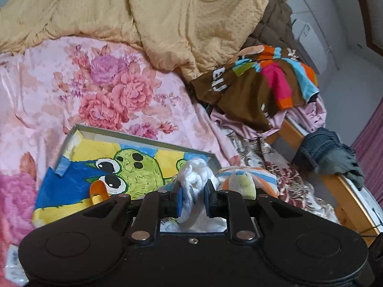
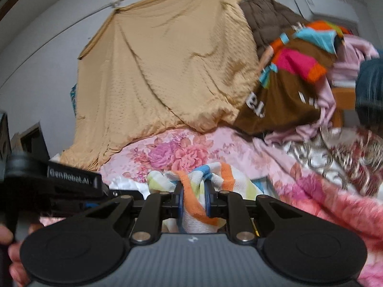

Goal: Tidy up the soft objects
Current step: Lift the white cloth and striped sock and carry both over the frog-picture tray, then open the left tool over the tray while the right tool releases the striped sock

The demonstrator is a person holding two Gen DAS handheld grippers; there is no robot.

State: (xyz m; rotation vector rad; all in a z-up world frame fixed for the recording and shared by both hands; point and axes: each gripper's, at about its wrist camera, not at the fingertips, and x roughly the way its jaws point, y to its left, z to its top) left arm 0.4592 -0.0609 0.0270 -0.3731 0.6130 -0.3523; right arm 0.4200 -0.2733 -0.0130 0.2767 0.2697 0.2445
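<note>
My left gripper point(image 1: 193, 199) is shut on a bunched white cloth point(image 1: 195, 179), held just above a shallow tray point(image 1: 146, 138) with a cartoon frog picture that lies on the bed. To its right a striped towel point(image 1: 249, 181) in orange, blue and yellow hangs close by. In the right wrist view my right gripper point(image 2: 194, 198) is shut on that same striped towel point(image 2: 215, 174), whose folds bulge out above and below the blue pads. The left gripper's black body point(image 2: 59, 181) shows at that view's left, with a hand point(image 2: 14, 258) under it.
A pink flowered bedspread point(image 1: 95, 91) covers the bed, with a tan quilt point(image 1: 167, 19) heaped behind. A brown multicoloured garment point(image 1: 258, 83) lies at the right, denim point(image 1: 328, 155) hangs over the wooden bed edge point(image 1: 344, 191). A white wall point(image 2: 47, 47) is behind.
</note>
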